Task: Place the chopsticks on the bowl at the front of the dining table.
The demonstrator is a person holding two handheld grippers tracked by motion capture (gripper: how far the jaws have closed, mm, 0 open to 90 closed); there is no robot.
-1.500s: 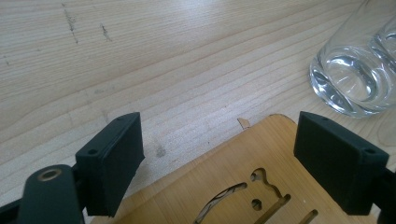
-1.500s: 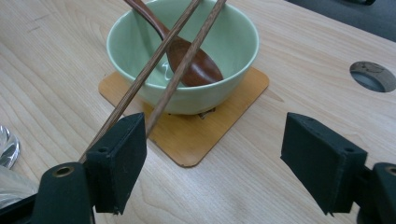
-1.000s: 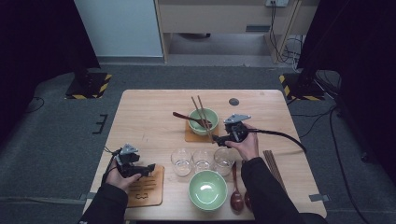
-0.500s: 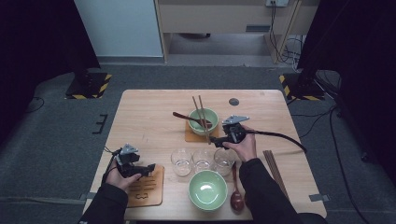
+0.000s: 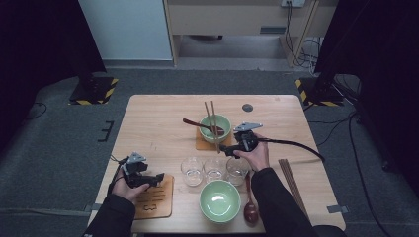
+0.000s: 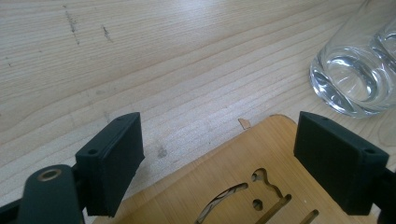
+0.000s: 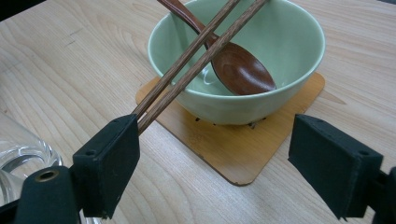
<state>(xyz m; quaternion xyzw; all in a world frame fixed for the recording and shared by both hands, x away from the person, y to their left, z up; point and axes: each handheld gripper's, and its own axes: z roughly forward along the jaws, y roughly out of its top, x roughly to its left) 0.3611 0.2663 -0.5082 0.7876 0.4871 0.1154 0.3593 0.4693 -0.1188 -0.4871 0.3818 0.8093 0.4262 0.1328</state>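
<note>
A pale green bowl stands on a small wooden coaster at the table's middle. A dark wooden spoon lies in it and a pair of chopsticks rests across its rim. My right gripper sits just in front of the bowl. Its jaws have just been opening; the chopsticks' near ends lie beside the left pad with nothing pressed between the pads. My left gripper is open low over a cut-out wooden coaster at the front left.
Three clear glasses stand in a row mid-table; one glass is near the left gripper. A second green bowl and a spoon lie at the front. Spare chopsticks lie at the right. The right gripper's cable trails rightward.
The right gripper has shifted slightly to the left near the chopsticks' ends. The left hand and its gripper have stayed in place.
</note>
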